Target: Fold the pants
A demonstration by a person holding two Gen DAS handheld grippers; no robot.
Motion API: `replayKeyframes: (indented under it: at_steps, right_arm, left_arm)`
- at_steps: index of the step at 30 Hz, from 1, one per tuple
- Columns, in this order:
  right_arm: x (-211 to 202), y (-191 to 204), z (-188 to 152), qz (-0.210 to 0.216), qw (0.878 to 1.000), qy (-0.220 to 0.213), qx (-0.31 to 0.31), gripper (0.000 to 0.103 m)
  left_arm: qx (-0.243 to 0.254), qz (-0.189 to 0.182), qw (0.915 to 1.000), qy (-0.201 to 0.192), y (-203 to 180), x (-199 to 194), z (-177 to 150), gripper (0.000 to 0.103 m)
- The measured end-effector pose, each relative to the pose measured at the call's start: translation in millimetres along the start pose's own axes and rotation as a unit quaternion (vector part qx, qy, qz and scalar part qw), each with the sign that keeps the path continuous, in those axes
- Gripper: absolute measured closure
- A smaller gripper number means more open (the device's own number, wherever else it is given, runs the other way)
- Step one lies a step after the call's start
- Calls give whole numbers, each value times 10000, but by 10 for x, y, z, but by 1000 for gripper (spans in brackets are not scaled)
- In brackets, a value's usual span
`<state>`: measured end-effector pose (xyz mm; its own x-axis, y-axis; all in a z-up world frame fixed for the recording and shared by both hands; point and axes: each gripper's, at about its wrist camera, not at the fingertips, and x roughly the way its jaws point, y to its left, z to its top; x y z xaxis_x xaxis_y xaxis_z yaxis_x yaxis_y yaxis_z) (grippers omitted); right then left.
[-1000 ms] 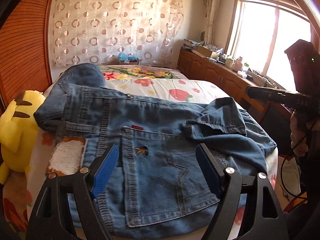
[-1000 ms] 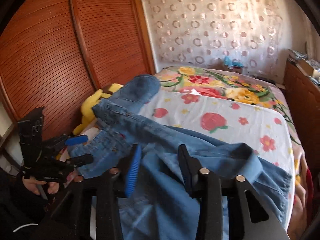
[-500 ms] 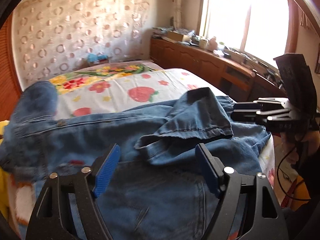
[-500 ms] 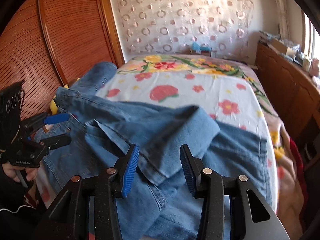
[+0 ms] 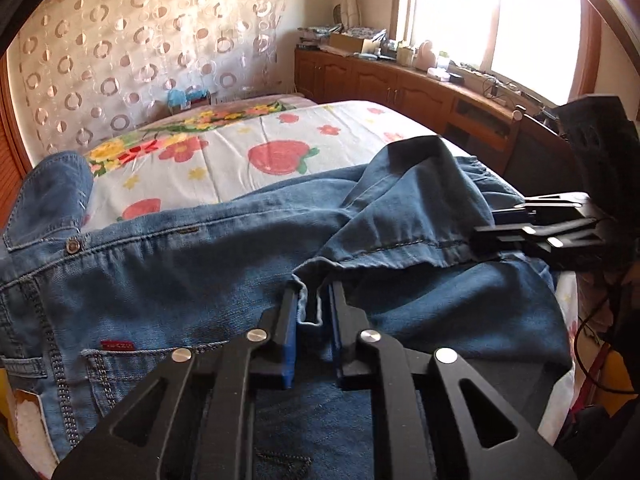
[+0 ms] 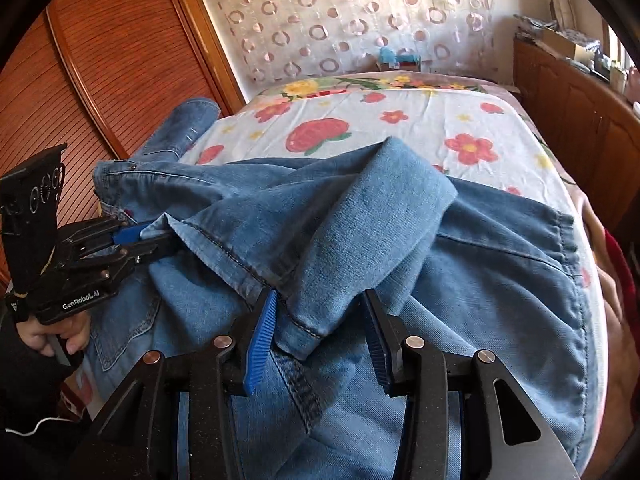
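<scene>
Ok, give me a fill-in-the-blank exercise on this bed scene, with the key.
1. The jeans lie on a bedsheet printed with ____ and flowers.
2. The left gripper has just closed its jaws on a denim ____.
3. The right gripper has jaws that are ____, straddling a hem corner.

Missing: strawberries; hem; open

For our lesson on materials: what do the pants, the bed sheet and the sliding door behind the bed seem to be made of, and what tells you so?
Pants: denim, probably cotton; faded blue twill weave, contrast stitching, metal rivet.
Bed sheet: thin matte woven fabric, likely cotton; creases, printed strawberries and flowers.
Sliding door: looks like reddish varnished wood with fine horizontal slats; could be veneer.
</scene>
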<state>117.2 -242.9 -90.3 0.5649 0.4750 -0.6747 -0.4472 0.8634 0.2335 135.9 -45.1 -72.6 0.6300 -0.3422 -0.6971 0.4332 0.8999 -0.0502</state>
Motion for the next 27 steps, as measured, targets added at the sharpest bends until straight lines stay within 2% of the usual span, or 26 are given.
replayKeyframes:
  at_steps: [1,2,5,10,17,20,27]
  right_arm:
    - [10,15,28,31,10000,-30,-48,92]
    - [23,32,70,73,9999,-17,-105,96]
    - [-35,92,197,129,9992,-128,-362,97]
    - [-340,335,519,182,9958,-628,-634,98]
    - [-663,964,1019,278,9835,-1217,-1313,98]
    - [-678,1260,1134,393,9774,-1374,-1560,98]
    - [-393,1827,1412,914,9689,-1377,-1841,98]
  left_arm:
    - [42,-64,10000,-39,-19,-37,-3,92]
    - [82,-115,9999,-73,-31,-72,2,94]
    - [170,-245,9993,-204,-90,-216,11,97]
    - [132,-242,9979,-587,-111,-666,21,97]
    - [-121,-203,9921,-1232,5,-1425,-47,97]
    - [-183,-46,9901,-1392,76,-1690,-109,97]
    - [-485,243,9879,-1456,331,-2000,-365,97]
